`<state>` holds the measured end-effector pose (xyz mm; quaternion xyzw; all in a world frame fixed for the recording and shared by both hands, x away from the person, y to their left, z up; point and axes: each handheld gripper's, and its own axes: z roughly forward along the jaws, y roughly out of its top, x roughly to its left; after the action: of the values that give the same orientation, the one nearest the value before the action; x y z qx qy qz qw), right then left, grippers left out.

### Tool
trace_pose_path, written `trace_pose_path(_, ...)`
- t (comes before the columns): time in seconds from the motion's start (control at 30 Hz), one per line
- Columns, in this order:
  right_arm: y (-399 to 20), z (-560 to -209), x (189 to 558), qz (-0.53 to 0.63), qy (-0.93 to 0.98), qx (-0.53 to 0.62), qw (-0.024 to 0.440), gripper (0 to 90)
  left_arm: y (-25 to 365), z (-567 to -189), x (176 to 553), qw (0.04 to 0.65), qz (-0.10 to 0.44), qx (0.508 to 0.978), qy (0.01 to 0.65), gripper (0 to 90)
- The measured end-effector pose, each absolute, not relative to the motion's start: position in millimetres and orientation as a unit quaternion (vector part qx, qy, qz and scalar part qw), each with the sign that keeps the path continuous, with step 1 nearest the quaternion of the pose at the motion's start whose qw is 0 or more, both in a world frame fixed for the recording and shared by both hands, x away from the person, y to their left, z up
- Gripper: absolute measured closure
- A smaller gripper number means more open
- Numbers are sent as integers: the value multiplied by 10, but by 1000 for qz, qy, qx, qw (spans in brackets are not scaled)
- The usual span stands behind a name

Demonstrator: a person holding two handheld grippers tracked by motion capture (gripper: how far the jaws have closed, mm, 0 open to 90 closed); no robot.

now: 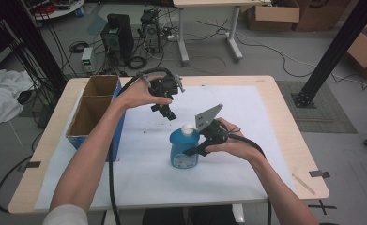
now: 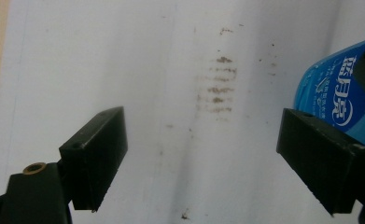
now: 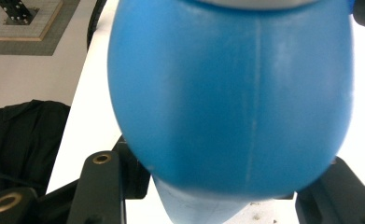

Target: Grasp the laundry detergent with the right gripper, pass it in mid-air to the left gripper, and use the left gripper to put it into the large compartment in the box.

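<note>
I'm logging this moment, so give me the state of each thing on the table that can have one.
Blue bottle: upright on the white sheet, white cap on, gripped.
Right gripper: shut on the blue bottle.
Left gripper: open, empty, held above the sheet.
Cardboard box: open at the top; contents not visible.

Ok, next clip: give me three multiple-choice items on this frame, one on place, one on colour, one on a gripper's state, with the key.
1. Where does the cardboard box stand?
A. at the table's left edge
B. at the table's right edge
C. on the floor

2. What colour is the bottle?
A. red
B. blue with a white cap
C. green

3. How is the left gripper?
A. shut on the bottle
B. shut on the box
C. open, holding nothing

Key: 1 A, the high view shows the box on the table at its left side. 2 B, the body is blue and the cap white. 3 C, in the left gripper view its jaws stand wide apart over the bare white surface, while the right gripper clasps the bottle.
</note>
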<state>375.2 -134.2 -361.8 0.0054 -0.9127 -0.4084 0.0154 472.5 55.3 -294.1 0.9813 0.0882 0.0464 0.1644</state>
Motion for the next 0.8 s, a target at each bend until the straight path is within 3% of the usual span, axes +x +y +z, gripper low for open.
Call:
trace_pose_path(0.4,-1388,-3559,3794,-417,-909,-1,10,460,568,-2898,4695,168,46,981,91,170)
trace_pose_path(0.8,-1554,-3164,3918,-419,-908,-1,-12,459,670,-2700,4571,197,45,975,92,170)
